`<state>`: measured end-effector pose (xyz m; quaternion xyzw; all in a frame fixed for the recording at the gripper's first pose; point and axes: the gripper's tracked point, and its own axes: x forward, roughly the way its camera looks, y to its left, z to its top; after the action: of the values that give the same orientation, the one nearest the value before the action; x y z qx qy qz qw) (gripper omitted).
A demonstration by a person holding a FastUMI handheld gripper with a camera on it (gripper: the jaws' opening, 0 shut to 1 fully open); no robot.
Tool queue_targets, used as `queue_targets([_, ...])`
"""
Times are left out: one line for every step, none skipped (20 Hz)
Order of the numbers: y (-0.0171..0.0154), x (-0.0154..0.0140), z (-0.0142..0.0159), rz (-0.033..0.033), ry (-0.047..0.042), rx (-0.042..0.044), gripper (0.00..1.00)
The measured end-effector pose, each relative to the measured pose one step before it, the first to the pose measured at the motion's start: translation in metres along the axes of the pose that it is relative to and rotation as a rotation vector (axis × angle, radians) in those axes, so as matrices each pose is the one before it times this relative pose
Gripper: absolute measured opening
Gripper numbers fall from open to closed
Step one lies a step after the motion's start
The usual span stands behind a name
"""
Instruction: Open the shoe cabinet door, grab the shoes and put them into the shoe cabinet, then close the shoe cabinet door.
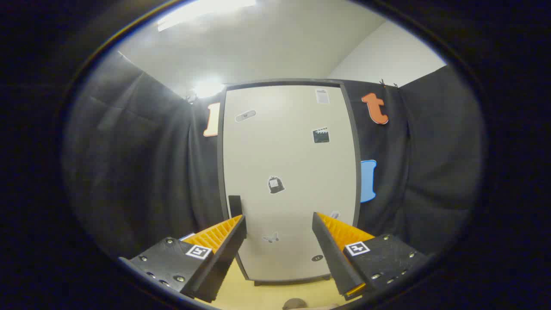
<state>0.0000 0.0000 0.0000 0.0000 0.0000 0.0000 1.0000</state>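
Note:
The shoe cabinet stands straight ahead of me, a tall pale door in a dark frame, with small stickers scattered over it. Its door is closed. A short dark handle sits on the door's left edge, just beyond my left fingertip. My gripper is open, fingers spread wide with nothing between them, pointing at the lower part of the door. A rounded grey-brown shape shows on the floor below the fingers; I cannot tell if it is a shoe.
Black cloth hangs on both sides of the cabinet and behind it. A light wooden floor runs from the fingers to the cabinet's base. Above are a white ceiling and wall.

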Motion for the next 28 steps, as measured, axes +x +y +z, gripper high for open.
queue_targets([0.00317, 0.00127, -0.0026, 0.00202, 0.0075, -0.00271, 0.97])
queue_targets([0.00262, 0.00044, -0.00151, -0.00053, 0.0028, -0.00016, 0.97])
queue_targets([0.00263, -0.00004, -0.00028, -0.00115, -0.00041, 0.00485, 0.97])
queue_targets([0.00155, 0.00144, -0.00062, 0.00165, -0.00191, 0.00639, 0.97])
queue_targets([0.00175, 0.00034, 0.00048, -0.0001, -0.00183, 0.00506, 0.97])
queue_targets([0.00241, 0.0001, -0.00072, 0.00005, -0.00147, 0.00241, 0.97])
queue_targets([0.00157, 0.00013, 0.00036, -0.00079, -0.00161, -0.00158, 0.97])
queue_targets([0.00275, 0.00032, -0.00041, 0.00066, -0.00154, -0.0037, 0.97])
queue_targets([0.00294, 0.00003, -0.00014, 0.00272, -0.0017, -0.00358, 0.97])
queue_targets([0.00214, 0.0004, -0.00147, 0.00207, 0.002, -0.00402, 0.97])
queue_targets([0.00092, -0.00012, 0.0001, -0.00314, -0.00175, -0.00331, 0.97])
queue_targets([0.00173, 0.00102, -0.00099, -0.00076, -0.00048, -0.00055, 0.97])
queue_targets([0.00216, 0.00097, -0.00116, 0.00211, 0.00277, 0.00209, 0.97])
queue_targets([0.00152, 0.00164, -0.0018, 0.00116, 0.00458, 0.0024, 0.97])
queue_targets([0.00202, 0.00208, -0.00154, 0.00265, 0.00541, 0.00189, 0.97])
queue_targets([0.00262, 0.00207, -0.00131, 0.00157, 0.00339, 0.00128, 0.97])
queue_targets([0.0026, 0.00258, -0.00173, 0.00272, 0.00246, -0.00121, 0.97])
queue_targets([0.00247, 0.00295, -0.0014, 0.00008, 0.00218, -0.00215, 0.97])
queue_targets([0.00344, 0.00452, -0.00099, 0.00087, 0.00098, -0.00016, 0.97])
queue_targets([0.00474, 0.00554, -0.0012, 0.00231, -0.00138, 0.00204, 0.97])
queue_targets([0.00517, 0.00641, -0.00083, 0.00332, -0.00213, 0.00521, 0.97])
queue_targets([0.00639, 0.00668, -0.00102, 0.00408, -0.00221, 0.00358, 0.97])
queue_targets([0.00577, 0.00905, -0.003, 0.00181, 0.00004, 0.00034, 0.97])
queue_targets([0.00554, 0.00754, -0.00402, 0.00355, 0.00445, 0.00177, 0.97])
queue_targets([0.00656, 0.00995, -0.00382, 0.00448, 0.0057, 0.00158, 0.97])
queue_targets([0.00458, 0.00881, -0.00406, 0.00215, 0.00451, -0.00039, 0.97])
queue_targets([0.00435, 0.01098, -0.00362, 0.00033, 0.00287, -0.00175, 0.97])
queue_targets([0.00253, 0.00738, -0.00315, -0.00334, 0.002, -0.00267, 0.97])
